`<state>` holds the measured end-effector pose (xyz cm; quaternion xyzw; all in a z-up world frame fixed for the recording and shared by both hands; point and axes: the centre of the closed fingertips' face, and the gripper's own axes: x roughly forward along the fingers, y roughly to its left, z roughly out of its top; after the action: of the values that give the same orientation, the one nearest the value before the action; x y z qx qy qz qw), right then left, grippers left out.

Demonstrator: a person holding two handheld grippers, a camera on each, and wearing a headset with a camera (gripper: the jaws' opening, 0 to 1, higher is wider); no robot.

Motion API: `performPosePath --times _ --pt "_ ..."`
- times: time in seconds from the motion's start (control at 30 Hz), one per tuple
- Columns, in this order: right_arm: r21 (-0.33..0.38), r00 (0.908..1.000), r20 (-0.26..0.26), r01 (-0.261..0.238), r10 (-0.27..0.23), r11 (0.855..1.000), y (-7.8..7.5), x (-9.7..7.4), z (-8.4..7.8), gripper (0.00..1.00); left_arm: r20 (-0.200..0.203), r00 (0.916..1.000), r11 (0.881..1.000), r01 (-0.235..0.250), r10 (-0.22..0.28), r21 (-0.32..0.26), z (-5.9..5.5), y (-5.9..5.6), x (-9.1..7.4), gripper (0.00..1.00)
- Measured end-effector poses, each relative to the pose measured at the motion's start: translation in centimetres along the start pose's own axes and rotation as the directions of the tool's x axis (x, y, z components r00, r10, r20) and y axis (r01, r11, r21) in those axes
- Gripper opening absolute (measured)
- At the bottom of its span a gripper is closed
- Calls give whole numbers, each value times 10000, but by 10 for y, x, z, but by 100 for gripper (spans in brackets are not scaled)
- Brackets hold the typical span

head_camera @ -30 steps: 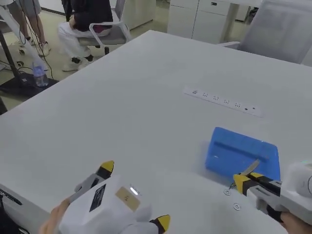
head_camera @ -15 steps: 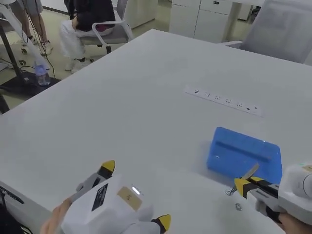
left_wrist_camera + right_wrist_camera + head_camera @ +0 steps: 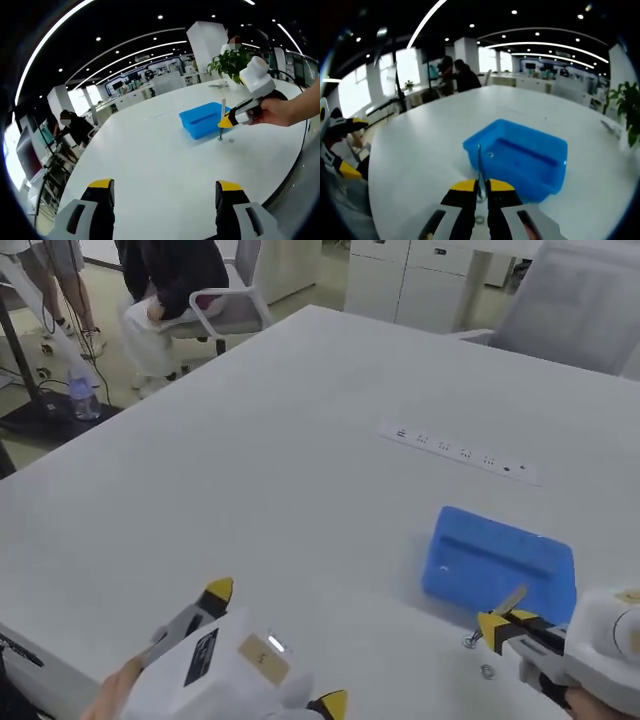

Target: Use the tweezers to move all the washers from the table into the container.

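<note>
The blue container (image 3: 497,560) sits on the white table (image 3: 300,460), and a small washer (image 3: 490,155) lies inside the container (image 3: 520,155). My right gripper (image 3: 497,624) hovers just in front of it, shut on thin metal tweezers (image 3: 512,598) that stick out past its jaws. Two washers lie on the table by it, one (image 3: 470,641) near the gripper's tip and another (image 3: 487,672) closer to me. In its own view the right gripper (image 3: 480,186) pinches the tweezers (image 3: 479,162) over a washer (image 3: 480,219). My left gripper (image 3: 275,647) stays open at the near left, nothing between its jaws.
A white power strip (image 3: 458,451) lies beyond the container. A person sits on a chair (image 3: 215,310) past the table's far left edge. The near table edge runs by the left gripper (image 3: 165,186). The right gripper (image 3: 228,121) shows beside the container (image 3: 202,122).
The right gripper with the tweezers has drifted slightly lower and nearer to me, toward the washers. The left gripper has held its place. The head camera has shifted a little.
</note>
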<state>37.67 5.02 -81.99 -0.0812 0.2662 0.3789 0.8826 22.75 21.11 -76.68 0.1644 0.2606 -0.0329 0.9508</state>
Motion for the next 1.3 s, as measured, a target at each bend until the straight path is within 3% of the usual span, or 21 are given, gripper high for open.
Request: performPosePath --times 0.3,0.4,0.63,0.93,1.1,1.3 --pt "-33 9995 268 193 -192 9998 1 -2 -3 3 -7 10000 10000 -5 5 17 0 0 0 84" --pt "-504 9996 167 214 -206 9985 1 0 -2 3 -22 10000 10000 1 -1 28 -1 0 0 84" --pt "91 9999 -88 -70 71 9999 -4 2 0 3 17 10000 10000 -29 29 -14 0 1 0 85" --pt "114 9984 418 -375 370 9992 -1 -17 27 3 337 9994 9997 107 -99 -235 6 -1 -2 87" --pt "338 9957 886 -312 281 9989 -11 -30 44 2 320 9994 9997 117 -111 -194 6 -1 -2 87" --pt "262 9924 1221 -174 141 9995 -12 -33 61 2 332 9994 9998 64 -57 -211 6 0 -2 87"
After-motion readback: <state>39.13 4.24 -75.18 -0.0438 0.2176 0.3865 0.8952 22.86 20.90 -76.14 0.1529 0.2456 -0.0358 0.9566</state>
